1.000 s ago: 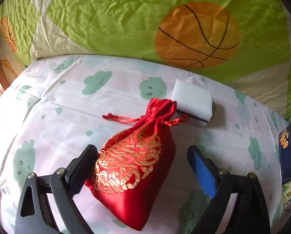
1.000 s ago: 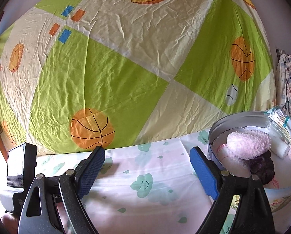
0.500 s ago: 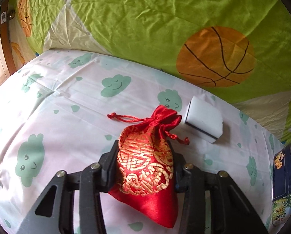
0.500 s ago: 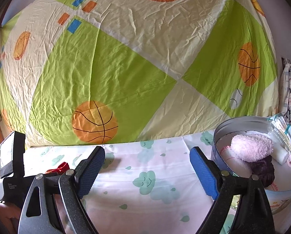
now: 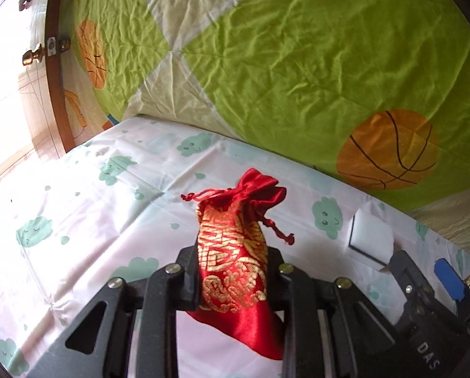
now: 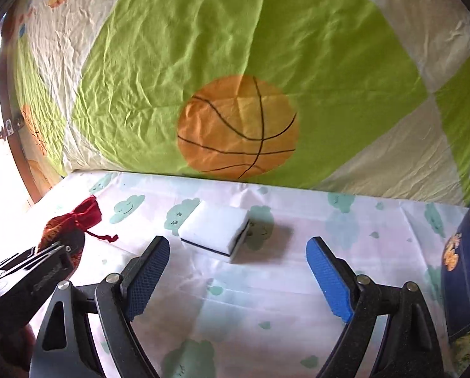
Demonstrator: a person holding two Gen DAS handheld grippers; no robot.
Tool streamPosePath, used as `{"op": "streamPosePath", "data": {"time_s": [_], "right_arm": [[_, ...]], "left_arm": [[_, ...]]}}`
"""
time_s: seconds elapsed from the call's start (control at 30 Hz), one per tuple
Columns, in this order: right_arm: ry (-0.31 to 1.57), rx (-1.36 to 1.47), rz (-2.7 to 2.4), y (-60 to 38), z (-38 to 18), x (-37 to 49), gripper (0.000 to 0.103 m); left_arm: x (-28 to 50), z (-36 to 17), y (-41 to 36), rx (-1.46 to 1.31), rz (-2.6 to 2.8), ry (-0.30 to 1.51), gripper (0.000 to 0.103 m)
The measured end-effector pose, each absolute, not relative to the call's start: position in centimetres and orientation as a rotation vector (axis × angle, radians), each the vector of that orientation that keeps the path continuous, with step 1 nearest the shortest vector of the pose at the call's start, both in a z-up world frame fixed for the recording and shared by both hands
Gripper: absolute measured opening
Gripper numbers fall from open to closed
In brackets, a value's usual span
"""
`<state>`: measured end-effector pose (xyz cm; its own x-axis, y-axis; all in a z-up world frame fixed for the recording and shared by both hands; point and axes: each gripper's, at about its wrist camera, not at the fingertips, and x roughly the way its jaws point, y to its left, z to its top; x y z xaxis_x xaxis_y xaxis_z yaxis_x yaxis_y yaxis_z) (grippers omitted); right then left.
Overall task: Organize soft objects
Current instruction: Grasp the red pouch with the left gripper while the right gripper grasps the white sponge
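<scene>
Two soft things lie on the cloud-print sheet below the green basketball quilt; the red drawstring pouch is pinched at mid-body by the left gripper, whose jaws have just been closing on it; the white sponge block rests untouched ahead of the right gripper, its jaws spread wide and empty; judged step: pouch secured, sponge pickup pending; next, the right jaws must advance to straddle the sponge.

Red-gold pouch pinched upright, white sponge flat
</scene>
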<state>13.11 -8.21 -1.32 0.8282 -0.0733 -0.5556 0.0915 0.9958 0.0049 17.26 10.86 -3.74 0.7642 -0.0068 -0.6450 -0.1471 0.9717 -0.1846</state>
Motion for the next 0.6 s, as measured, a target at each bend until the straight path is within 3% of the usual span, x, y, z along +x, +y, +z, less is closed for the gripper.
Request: {"op": "streamPosePath", "data": {"time_s": [0.4,0.47,0.5,0.53,0.6], "right_arm": [[0.831,0.167,-0.156,-7.8,-4.8,22.4,0.089],[0.882,0.137,-0.175,-7.4,-5.6,23.3,0.082],[0.887,0.117,-0.190,-7.2,-5.7,23.4,0.067],[0.885,0.102,-0.203,-7.0,-5.6,23.3,0.061],[0.885,0.084,-0.212,-6.7,-5.5,23.2,0.059]], "left_arm": [[18.2,-5.0,12.8,-0.218,0.200,0.733,0.023],[18.3,-5.1,12.8,-0.210,0.207,0.736,0.023],[18.3,-5.1,12.8,-0.209,0.208,0.738,0.023],[18.3,-5.1,12.8,-0.211,0.208,0.738,0.023],[18.2,-5.1,12.8,-0.212,0.204,0.736,0.023]]}}
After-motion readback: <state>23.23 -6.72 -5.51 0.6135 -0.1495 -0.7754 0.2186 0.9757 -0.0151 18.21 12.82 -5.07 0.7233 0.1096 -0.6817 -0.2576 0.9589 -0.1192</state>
